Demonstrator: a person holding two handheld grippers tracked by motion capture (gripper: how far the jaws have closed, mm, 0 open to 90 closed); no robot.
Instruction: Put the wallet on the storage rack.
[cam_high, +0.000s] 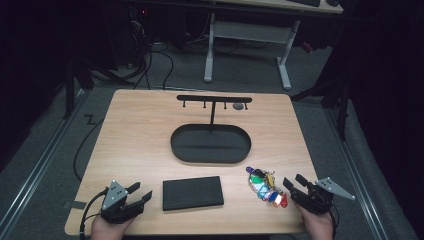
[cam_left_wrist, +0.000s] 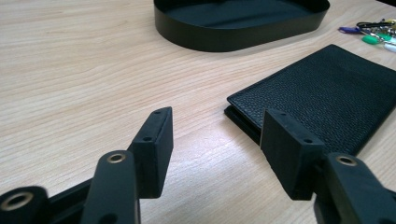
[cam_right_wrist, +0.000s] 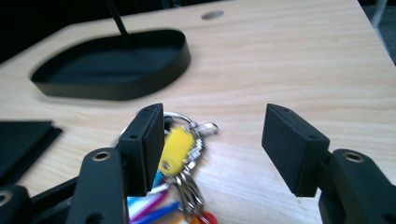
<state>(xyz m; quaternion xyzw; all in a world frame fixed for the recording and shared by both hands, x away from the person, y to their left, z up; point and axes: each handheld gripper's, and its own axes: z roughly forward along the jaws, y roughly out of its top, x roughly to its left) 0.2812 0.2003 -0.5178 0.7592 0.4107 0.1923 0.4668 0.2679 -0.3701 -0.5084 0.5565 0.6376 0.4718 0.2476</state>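
- We see the left gripper (cam_high: 142, 192) low at the near left corner of the table (cam_high: 135, 130), the hand behind it at the near edge, jaws aimed right and slightly far.
- Its jaws stand wide apart with nothing between them. In the left gripper view the wallet (cam_left_wrist: 322, 93) lies just beyond the right jaw, whose tip seems to overlap the wallet's near corner; we cannot tell whether they touch.
- The wallet (cam_high: 192, 192) lies flat at the near middle, between the two grippers.
- The right gripper (cam_high: 294, 182) sits at the near right corner, hand below it, jaws aimed left and far at the keys (cam_high: 266, 186).
- Its jaws are also wide open and grip nothing. In the right gripper view the keys (cam_right_wrist: 180, 154) lie on the table just by the left jaw, partly hidden behind it; the picture is a little blurred, so contact is unclear.
- The tray (cam_high: 210, 145) with its hook stand (cam_high: 214, 99) sits at the centre, far from both hands.
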